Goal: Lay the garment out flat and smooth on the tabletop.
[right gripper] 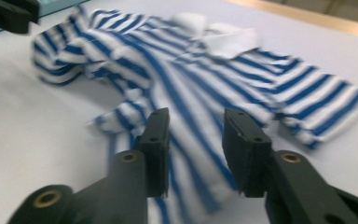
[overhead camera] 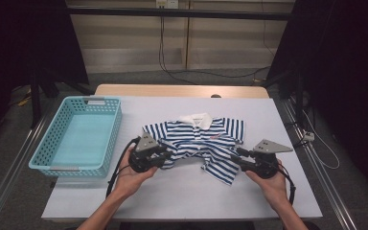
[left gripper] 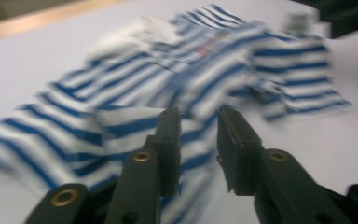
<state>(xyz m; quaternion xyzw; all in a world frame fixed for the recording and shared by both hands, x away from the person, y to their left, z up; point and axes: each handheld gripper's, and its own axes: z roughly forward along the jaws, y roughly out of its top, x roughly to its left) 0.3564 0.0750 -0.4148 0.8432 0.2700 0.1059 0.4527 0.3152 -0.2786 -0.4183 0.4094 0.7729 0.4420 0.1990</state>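
Observation:
A small blue-and-white striped polo shirt (overhead camera: 196, 139) with a white collar lies crumpled on the white table, collar toward the far side. My left gripper (overhead camera: 168, 152) sits at the shirt's near left edge and my right gripper (overhead camera: 235, 153) at its near right hem, each held in a hand. In the left gripper view the jaws (left gripper: 198, 116) stand apart over the striped cloth (left gripper: 121, 79), without pressing it. The right gripper view shows the same: the gripper (right gripper: 196, 119) is open, with the shirt (right gripper: 191, 60) lying loose between and beyond the pads.
A light blue perforated basket (overhead camera: 115, 129) stands at the table's left side, with nothing seen inside. Bare white tabletop (overhead camera: 182, 191) lies in front of the shirt. Metal rails run along both table sides, and cables hang at the back.

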